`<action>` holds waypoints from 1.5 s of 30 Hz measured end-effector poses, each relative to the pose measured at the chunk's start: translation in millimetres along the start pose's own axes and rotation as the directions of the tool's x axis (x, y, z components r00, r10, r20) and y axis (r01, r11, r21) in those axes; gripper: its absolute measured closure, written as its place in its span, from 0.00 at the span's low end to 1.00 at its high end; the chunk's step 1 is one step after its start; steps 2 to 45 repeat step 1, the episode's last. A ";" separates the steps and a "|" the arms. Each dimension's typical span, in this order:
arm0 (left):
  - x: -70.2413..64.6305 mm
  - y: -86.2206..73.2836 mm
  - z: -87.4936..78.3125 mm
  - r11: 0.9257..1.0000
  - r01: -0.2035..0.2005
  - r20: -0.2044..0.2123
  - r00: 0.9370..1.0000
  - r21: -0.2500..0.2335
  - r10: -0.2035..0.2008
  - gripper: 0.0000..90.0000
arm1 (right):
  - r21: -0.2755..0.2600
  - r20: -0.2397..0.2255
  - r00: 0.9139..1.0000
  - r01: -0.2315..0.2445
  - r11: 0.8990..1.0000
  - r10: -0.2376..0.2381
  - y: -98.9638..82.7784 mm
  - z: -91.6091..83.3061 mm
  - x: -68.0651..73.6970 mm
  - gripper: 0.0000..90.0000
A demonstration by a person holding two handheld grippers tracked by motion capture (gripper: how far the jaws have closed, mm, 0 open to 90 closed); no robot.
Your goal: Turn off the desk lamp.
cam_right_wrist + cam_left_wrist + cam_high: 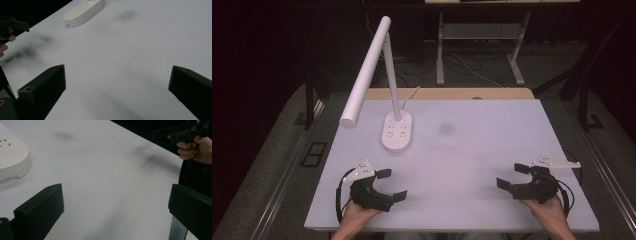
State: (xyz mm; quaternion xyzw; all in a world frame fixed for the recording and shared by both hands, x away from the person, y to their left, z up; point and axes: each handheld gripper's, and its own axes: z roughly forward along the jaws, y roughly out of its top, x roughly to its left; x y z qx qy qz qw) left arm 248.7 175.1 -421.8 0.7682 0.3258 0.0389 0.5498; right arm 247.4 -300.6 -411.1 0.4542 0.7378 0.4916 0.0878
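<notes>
A dark room with cables trailing on the carpet is surrounding the broad white desk (492, 150) you are working at, bare but for one thing. Standing toward its far left is the white desk lamp (384, 90), a long tubular plastic head tilting on a thin stem above an oval base with small buttons; that base is sitting just ahead of your left hand.

You are holding the left black hand-held gripper (389, 184) near the front left edge with its jaws wide apart and nothing between them. You are holding the right black hand-held gripper (511, 176) well apart from it, near the front right edge, jaws likewise spread and empty.

The lamp is looking top-heavy: if you are pushing high on the stem or head, it is likely tipping or sliding away. Pinching the smooth round tube off-centre is risking a slip. The white cord behind the base is also likely dragging it if you are lifting.
</notes>
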 end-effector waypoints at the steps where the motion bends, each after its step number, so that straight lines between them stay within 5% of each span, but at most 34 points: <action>1: 0.2 0.1 -0.3 1.000 0.000 -0.002 1.000 0.000 0.000 0.00 | -0.003 0.000 1.000 0.001 1.000 -0.001 -2.3 -1.0 -0.5 0.01; 45: 0.2 0.1 -0.3 1.000 0.000 -0.002 1.000 0.000 0.000 0.00 | -0.003 0.000 1.000 0.001 1.000 -0.001 -2.3 -1.0 -0.5 0.01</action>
